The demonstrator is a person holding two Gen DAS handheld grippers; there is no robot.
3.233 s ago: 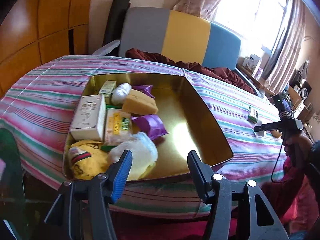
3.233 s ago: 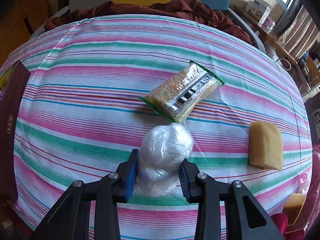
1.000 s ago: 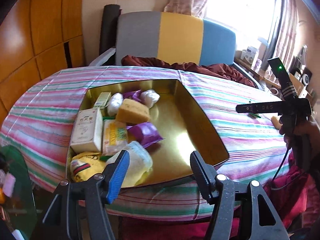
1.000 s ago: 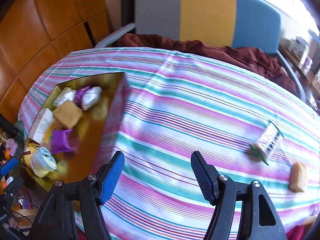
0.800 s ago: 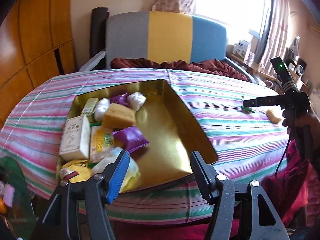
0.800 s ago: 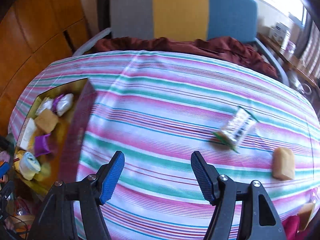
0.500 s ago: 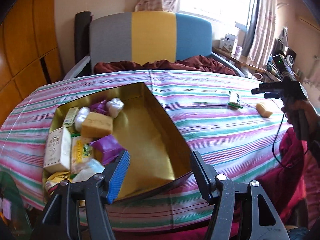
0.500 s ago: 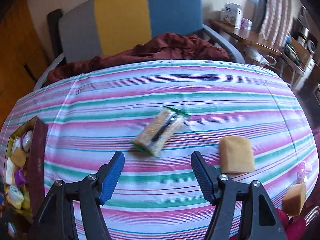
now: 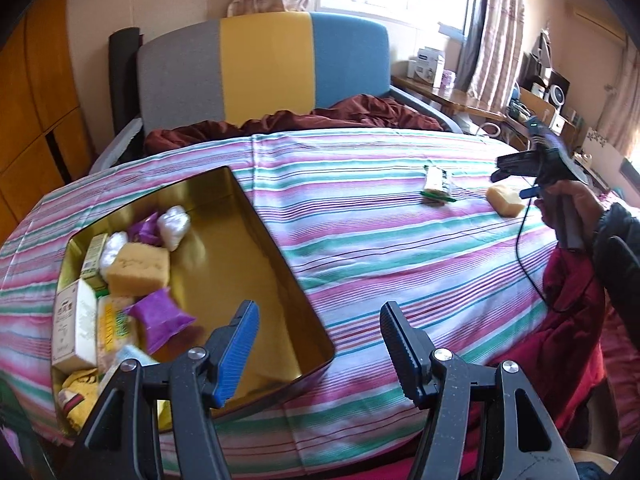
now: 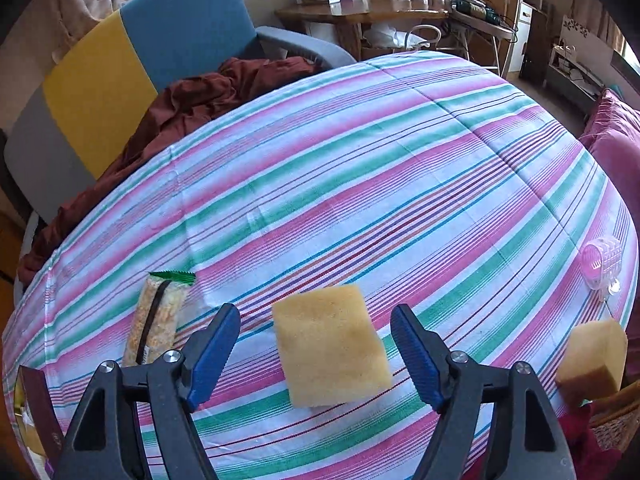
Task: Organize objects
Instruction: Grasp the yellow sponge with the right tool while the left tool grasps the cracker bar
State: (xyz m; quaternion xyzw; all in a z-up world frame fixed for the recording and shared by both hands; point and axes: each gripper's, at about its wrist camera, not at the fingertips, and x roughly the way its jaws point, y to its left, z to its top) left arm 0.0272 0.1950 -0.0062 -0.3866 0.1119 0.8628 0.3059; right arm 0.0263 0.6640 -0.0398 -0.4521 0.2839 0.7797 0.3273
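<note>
A yellow sponge (image 10: 332, 348) lies flat on the striped cloth, between the fingers of my right gripper (image 10: 316, 344). Its jaws are opening and the pads stand clear of the sponge on both sides. A green-edged snack packet (image 10: 156, 320) lies just left of it. From the left wrist view, the right gripper (image 9: 514, 180) hovers over that sponge (image 9: 505, 200), near the packet (image 9: 437, 182). My left gripper (image 9: 318, 344) is open and empty above the near right corner of the gold tin (image 9: 276, 240). The tin holds a white box (image 9: 74, 328), a sponge (image 9: 138, 270), purple packets (image 9: 160, 318) and a white wrapped ball (image 9: 174, 226).
A second sponge (image 10: 592, 356) sits at the table's right edge, and a pink hair roller (image 10: 602, 262) lies farther back. A colour-block chair (image 9: 264, 68) with a dark red cloth (image 9: 320, 118) stands behind the table. A person's hand (image 9: 568, 204) holds the right gripper.
The right gripper let go of the white wrapped ball, now in the tin, swung right across the table to the sponge and widened its jaws. The left view turned right.
</note>
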